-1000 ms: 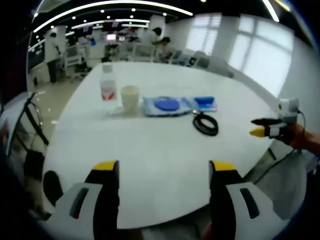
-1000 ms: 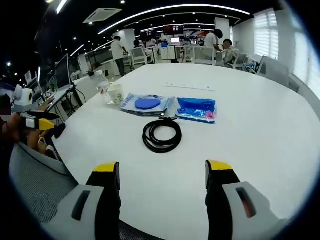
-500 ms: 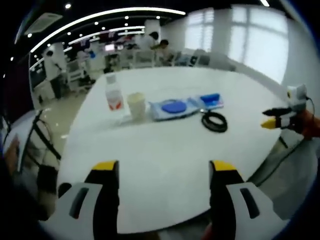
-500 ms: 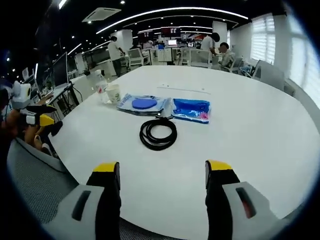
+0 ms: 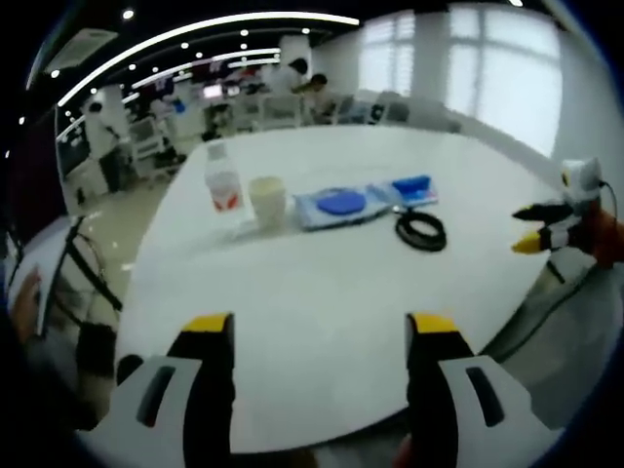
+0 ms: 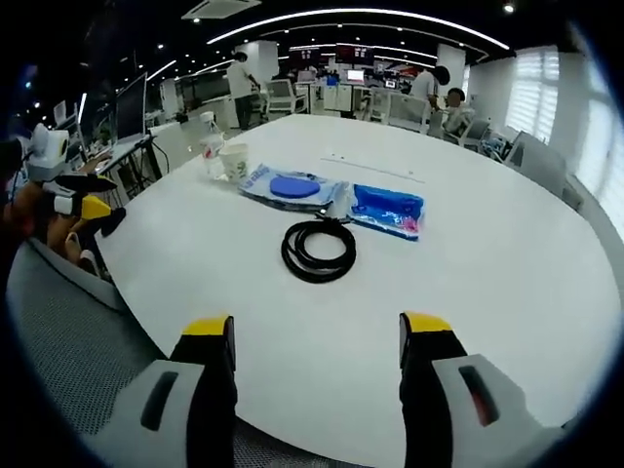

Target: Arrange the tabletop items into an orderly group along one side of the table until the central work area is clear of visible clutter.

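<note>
Big white round desk [image 5: 322, 283] spread out ahead, five things on it, all toward the far half. One clear bottle [image 5: 223, 185] with a red label, standing upright. One pale paper cup [image 5: 267, 199] just beside it, also upright. Two flat blue packets side by side: one with a round blue disc [image 5: 341, 205], one smaller and deeper blue [image 5: 413, 187]. One black coiled cable [image 6: 318, 251], lying just in front of the gap between the two packets, nearer the desk's middle. Left gripper [image 5: 321, 328] low over the near edge, yellow-tipped jaws spread wide, grasping nothing. Right gripper [image 6: 318, 330] likewise at the desk's edge, jaws parted and empty, cable straight ahead but well apart. Grey mesh chair back [image 6: 68, 331] down to the side in the right gripper view. Office desks and people standing far behind.
</note>
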Action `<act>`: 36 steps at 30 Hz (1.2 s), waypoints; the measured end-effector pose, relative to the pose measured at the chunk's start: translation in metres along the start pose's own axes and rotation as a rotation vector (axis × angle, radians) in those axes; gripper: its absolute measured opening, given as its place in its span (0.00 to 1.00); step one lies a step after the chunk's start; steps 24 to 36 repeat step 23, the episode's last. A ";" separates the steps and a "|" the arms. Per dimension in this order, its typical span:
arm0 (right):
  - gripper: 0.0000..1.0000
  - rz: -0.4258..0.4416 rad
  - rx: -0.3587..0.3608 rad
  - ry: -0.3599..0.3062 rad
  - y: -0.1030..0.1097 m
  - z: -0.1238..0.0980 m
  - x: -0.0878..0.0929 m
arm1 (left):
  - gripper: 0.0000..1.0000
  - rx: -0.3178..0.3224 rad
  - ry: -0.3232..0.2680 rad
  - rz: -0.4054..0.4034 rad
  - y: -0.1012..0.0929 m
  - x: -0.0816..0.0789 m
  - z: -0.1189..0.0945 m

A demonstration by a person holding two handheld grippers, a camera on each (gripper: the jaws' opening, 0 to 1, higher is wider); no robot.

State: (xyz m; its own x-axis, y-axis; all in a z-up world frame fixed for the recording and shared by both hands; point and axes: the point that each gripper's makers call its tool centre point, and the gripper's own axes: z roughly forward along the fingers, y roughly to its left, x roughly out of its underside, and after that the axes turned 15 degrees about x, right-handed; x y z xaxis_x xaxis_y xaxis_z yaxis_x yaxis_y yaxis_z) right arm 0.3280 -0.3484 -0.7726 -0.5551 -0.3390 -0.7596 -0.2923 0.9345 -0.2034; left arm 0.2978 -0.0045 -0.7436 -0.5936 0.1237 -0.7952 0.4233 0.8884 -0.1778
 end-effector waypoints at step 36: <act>0.67 0.001 -0.011 0.009 0.003 0.002 0.001 | 0.67 -0.011 -0.013 -0.031 0.004 0.001 -0.002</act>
